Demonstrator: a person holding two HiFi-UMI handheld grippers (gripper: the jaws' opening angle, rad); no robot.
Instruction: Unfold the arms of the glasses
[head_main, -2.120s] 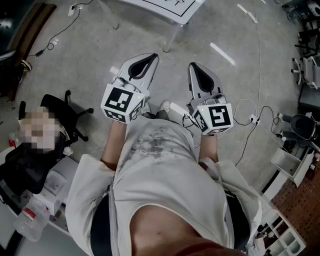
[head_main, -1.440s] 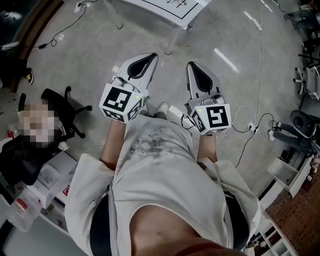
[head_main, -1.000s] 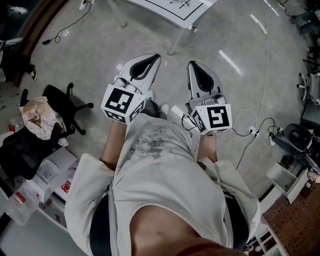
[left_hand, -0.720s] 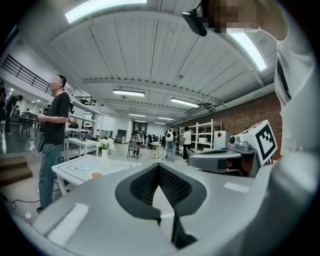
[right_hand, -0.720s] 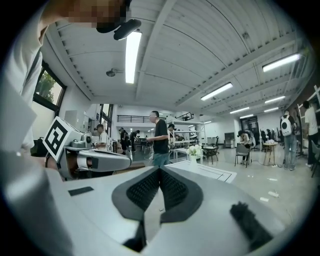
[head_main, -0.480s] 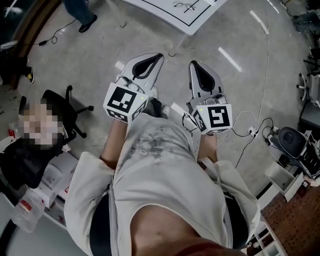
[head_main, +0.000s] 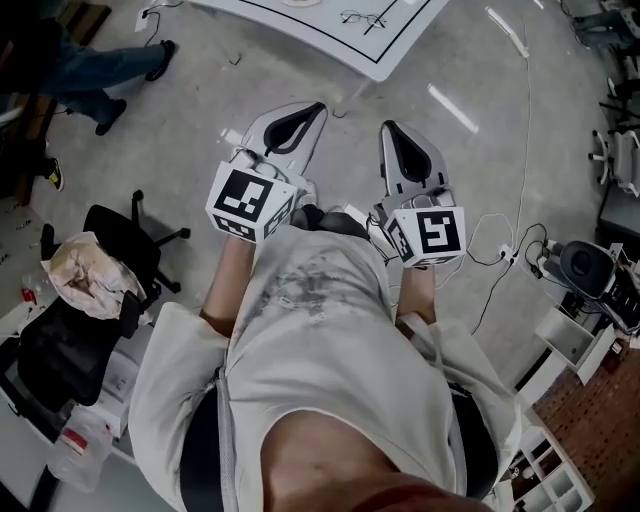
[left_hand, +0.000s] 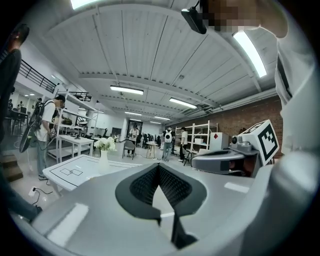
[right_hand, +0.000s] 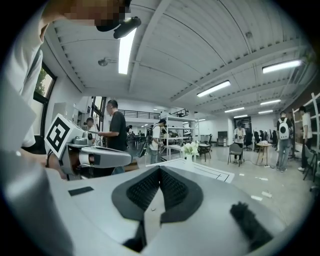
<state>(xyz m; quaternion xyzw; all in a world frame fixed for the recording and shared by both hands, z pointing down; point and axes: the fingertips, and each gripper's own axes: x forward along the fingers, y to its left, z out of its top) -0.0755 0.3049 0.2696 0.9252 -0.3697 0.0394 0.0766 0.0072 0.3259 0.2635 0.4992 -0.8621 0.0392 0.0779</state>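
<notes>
Glasses (head_main: 362, 17) lay on the white worktop (head_main: 322, 38), well ahead of the left gripper (head_main: 316, 108) and right gripper (head_main: 388, 127), which hung side by side above the floor, both jaws clenched on nothing.

Matt plastic shells, ribbed pads, glossy floor

The left gripper (head_main: 318, 107) and right gripper (head_main: 386, 127) have smooth, matt grey plastic shells. Their 2 inner pads (left_hand: 145, 186) are black, finely ribbed and look like rubber. The floor (head_main: 200, 110) is grey and polished, mirroring the ceiling lights. The table (head_main: 330, 35) top is smooth white. The shirt (head_main: 330, 350) is pale, creased cloth.
</notes>
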